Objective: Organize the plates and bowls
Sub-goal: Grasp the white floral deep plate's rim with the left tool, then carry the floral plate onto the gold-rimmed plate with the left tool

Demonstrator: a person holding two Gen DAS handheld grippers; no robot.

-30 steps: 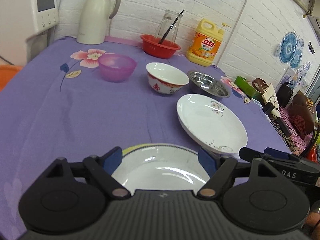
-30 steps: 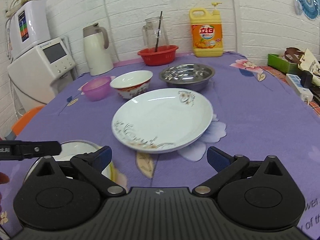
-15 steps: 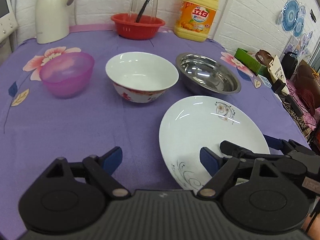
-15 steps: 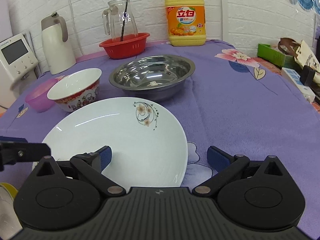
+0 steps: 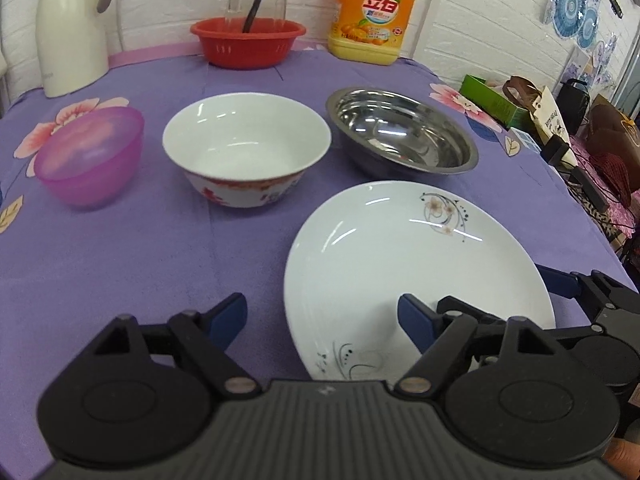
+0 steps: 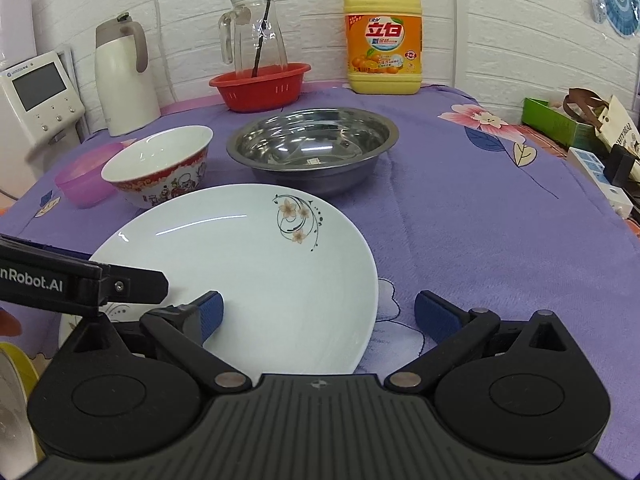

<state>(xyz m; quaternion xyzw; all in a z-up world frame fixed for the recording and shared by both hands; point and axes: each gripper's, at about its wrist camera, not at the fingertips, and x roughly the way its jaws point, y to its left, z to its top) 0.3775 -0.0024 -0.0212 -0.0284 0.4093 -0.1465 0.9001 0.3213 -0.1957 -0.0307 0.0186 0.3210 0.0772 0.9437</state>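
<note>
A white plate with a flower print point(image 5: 400, 248) point(image 6: 248, 256) lies on the purple cloth nearest to me. My left gripper point(image 5: 322, 316) straddles its near-left rim; the jaws are closing, the pads clear of the plate. My right gripper point(image 6: 320, 314) stands open over the plate's right rim, one finger above the plate and one over the cloth. Behind the plate are a red-patterned ceramic bowl point(image 5: 244, 152) point(image 6: 160, 172), a steel bowl point(image 5: 400, 132) point(image 6: 312, 148) and a purple plastic bowl point(image 5: 88, 152) point(image 6: 80, 180). A yellow-rimmed plate point(image 6: 12, 392) shows at the lower left edge.
Along the back wall stand a red basket point(image 6: 260, 86) holding a glass jug, a yellow detergent bottle point(image 6: 384, 40) and a white thermos point(image 6: 124, 80). A white appliance point(image 6: 36, 100) is at the left. Boxes and bags point(image 5: 520, 108) crowd the table's right edge.
Both grippers moved forward from the yellow-rimmed plate to the flower-print plate, which now fills the foreground. The left jaws have narrowed a little.
</note>
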